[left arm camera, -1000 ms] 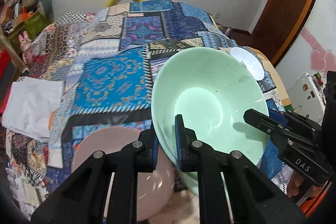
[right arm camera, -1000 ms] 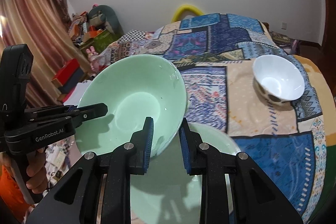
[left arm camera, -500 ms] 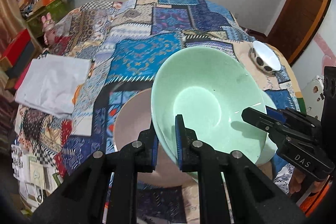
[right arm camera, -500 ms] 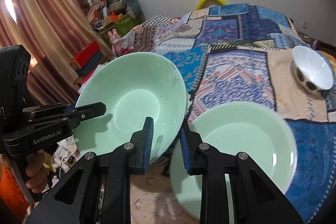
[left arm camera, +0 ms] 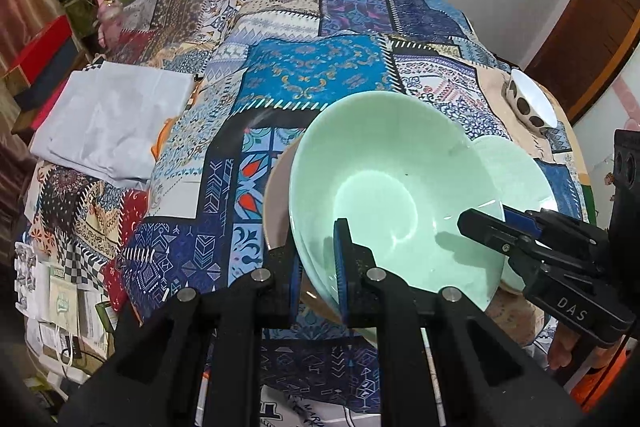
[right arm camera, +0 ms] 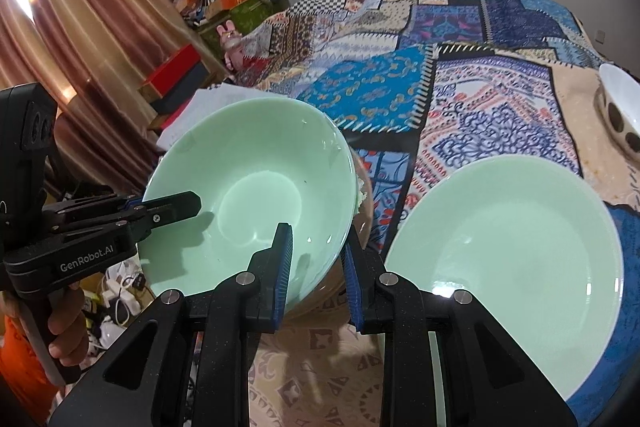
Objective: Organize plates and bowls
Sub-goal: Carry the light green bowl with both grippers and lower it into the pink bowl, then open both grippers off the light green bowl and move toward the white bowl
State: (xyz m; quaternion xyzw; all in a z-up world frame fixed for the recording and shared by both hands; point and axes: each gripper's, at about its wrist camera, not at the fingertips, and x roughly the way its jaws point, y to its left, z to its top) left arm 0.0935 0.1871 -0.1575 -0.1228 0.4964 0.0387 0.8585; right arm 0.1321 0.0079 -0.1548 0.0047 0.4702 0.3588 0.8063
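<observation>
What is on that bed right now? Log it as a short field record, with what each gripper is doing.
held item: green bowl, lifted and tilted
left gripper: shut on the bowl's near rim, one finger inside, one outside
right gripper: shut on the bowl's opposite rim
under the bowl: pink plate, mostly hidden
beside the bowl: green plate, flat on the quilt
far right: white bowl with dark spots, tilted
left side: folded grey cloth on the quilt

The bowl (left arm camera: 384, 187) and plate (right arm camera: 508, 247) were mint green, the small bowl (right arm camera: 622, 107) white with dark spots, the patchwork cloth (left arm camera: 320, 75) mostly blue.
</observation>
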